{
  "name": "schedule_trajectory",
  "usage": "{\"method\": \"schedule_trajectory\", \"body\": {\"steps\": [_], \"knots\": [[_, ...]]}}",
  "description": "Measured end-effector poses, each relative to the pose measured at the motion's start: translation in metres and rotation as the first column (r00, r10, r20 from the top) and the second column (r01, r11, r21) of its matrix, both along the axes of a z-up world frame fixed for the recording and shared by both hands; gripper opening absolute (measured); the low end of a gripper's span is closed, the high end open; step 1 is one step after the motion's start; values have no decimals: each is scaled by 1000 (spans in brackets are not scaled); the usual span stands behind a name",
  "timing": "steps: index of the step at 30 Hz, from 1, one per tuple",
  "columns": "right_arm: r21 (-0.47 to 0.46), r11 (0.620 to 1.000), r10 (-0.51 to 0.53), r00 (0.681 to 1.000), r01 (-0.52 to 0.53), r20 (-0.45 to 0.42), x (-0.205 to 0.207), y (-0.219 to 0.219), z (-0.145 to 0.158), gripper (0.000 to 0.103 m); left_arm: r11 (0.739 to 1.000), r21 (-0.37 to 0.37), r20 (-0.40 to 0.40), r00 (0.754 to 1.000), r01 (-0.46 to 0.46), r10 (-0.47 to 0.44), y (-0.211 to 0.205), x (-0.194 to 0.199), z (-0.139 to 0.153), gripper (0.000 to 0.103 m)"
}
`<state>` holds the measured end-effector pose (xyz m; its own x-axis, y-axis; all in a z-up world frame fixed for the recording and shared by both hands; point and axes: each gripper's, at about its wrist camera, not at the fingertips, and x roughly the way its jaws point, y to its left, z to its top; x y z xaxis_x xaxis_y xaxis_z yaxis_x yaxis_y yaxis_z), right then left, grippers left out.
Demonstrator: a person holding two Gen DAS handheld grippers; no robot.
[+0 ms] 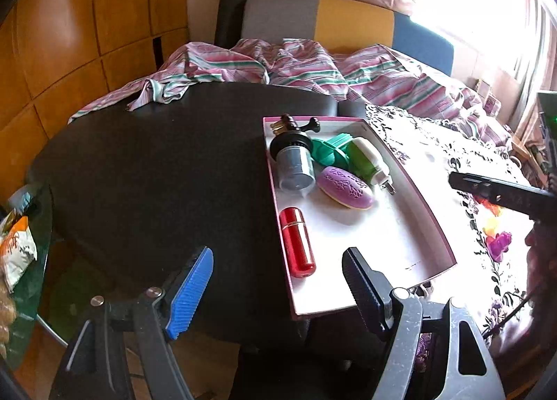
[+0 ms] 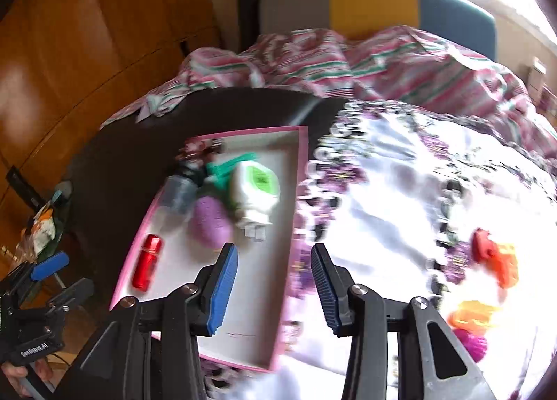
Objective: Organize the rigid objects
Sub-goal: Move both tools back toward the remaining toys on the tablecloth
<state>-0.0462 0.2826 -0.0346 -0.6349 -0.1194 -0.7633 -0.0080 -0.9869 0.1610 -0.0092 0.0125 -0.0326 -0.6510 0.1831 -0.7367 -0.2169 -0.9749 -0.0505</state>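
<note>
A pink-rimmed white tray lies between the black table and a flowered cloth. In it lie a red cylinder, a purple oval, a green-and-white plug-in device, a teal piece, a grey jar and a small brown piece. My left gripper is open and empty, just short of the tray's near end. My right gripper is open and empty above the tray's right rim. Orange and red toys and a pink one lie on the cloth to its right.
The black table spreads left of the tray. The flowered cloth covers the right side. A striped bedsheet lies behind. Snack bags sit at the far left on a glass edge. Wooden cupboards stand at the left.
</note>
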Motion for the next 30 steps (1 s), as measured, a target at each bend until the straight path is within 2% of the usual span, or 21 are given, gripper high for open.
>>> {"method": "schedule_trajectory", "body": {"steps": [6, 10, 13, 17, 20, 24, 26, 30], "knots": [[32, 988, -152, 988, 152, -8, 20, 68, 8, 44, 999, 5, -1, 999, 46, -46, 14, 1, 3, 77], [61, 953, -295, 955, 296, -20, 37, 124, 7, 44, 996, 3, 0, 996, 91, -91, 28, 1, 6, 77], [46, 901, -432, 902, 432, -25, 56, 168, -2, 44, 992, 13, 6, 992, 126, -126, 41, 1, 8, 77], [-83, 788, -610, 792, 610, 35, 79, 218, -15, 44, 986, 15, 10, 986, 166, -166, 62, -1, 10, 77], [-160, 721, -678, 734, 674, 38, 93, 240, -15, 44, 980, 28, 20, 980, 196, -197, 77, -2, 10, 77], [-240, 657, -719, 689, 715, 85, 105, 255, -21, 44, 968, 25, 36, 967, 251, -252, 100, -2, 10, 77], [-253, 637, -732, 674, 728, 100, 107, 258, -23, 44, 960, 26, 55, 959, 278, -279, 113, -3, 8, 77], [-287, 619, -733, 669, 731, 123, 109, 262, -27, 44, 937, 49, 84, 933, 346, -349, 142, -2, 5, 77]]}}
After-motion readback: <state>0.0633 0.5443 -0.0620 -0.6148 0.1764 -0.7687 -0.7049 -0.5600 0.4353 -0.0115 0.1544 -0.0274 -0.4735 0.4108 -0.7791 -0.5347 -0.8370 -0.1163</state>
